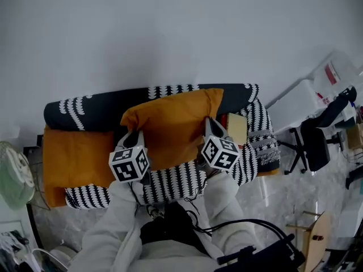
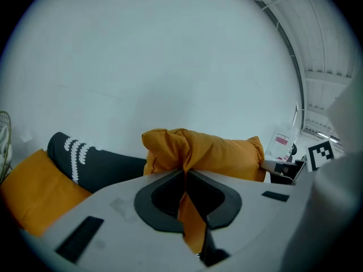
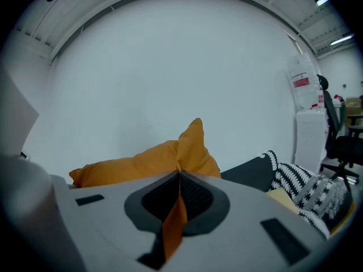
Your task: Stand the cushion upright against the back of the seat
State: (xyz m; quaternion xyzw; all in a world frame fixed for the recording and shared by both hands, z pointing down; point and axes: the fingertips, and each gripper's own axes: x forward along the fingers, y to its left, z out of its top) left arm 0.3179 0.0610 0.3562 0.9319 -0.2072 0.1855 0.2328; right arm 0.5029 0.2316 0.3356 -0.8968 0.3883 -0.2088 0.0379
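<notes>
Orange cushion [image 1: 170, 123] is gripped at 2 points, 1 per gripper, along its near edge.

Left gripper [image 2: 184, 173]: jaws pinched together on a fold of the cushion fabric. Orange cloth runs down between the pads, and the cushion bulk sits just beyond the tips.

Right gripper [image 3: 178, 177]: jaws likewise clamped on a fabric fold, below a cushion corner that points up.

Head view: the cushion is tilted and its far edge overlaps the dark backrest [image 1: 85, 109]. A 2nd orange cushion [image 1: 74, 160] lies on the seat at left, beside the striped cover [image 1: 176, 183].
</notes>
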